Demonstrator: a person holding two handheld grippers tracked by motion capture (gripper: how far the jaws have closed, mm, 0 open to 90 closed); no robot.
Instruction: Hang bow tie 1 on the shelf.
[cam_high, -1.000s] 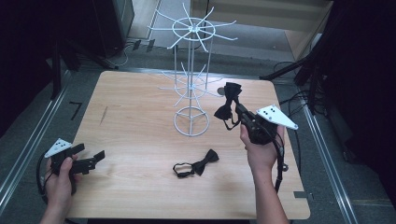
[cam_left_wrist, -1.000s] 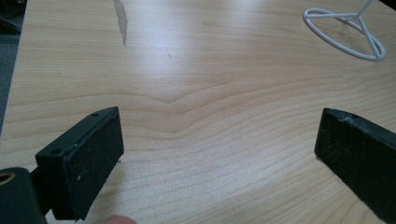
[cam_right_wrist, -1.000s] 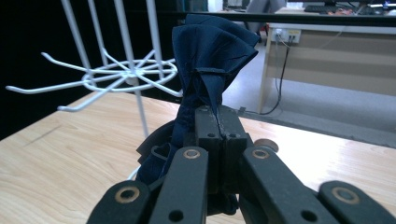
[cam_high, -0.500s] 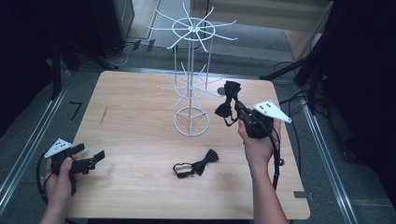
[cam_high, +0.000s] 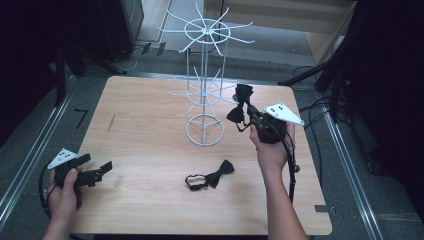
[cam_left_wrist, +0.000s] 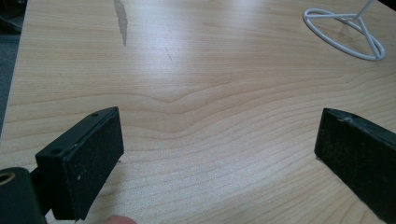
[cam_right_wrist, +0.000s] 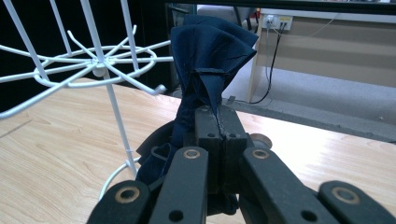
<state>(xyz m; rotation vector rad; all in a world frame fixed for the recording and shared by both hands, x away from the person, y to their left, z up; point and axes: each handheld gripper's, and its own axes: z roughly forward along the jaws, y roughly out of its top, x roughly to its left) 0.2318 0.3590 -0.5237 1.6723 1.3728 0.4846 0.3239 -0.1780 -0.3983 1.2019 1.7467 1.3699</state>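
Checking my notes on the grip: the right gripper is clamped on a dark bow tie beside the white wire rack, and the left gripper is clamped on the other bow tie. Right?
Not quite. The left gripper holds nothing: the left gripper view shows its jaws wide apart over the bare wooden table. The other black bow tie lies on the table. The right gripper does clamp a dark bow tie beside the white wire rack.

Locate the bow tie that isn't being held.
In the high view, the loose bow tie lies flat on the table, toward the near edge, in front of the white wire rack.

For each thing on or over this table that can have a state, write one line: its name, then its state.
Right gripper: shut on a dark bow tie, held beside the rack.
Left gripper: open, holding nothing.
Second bow tie: lying flat on the table.
White wire rack: upright, hooks bare.
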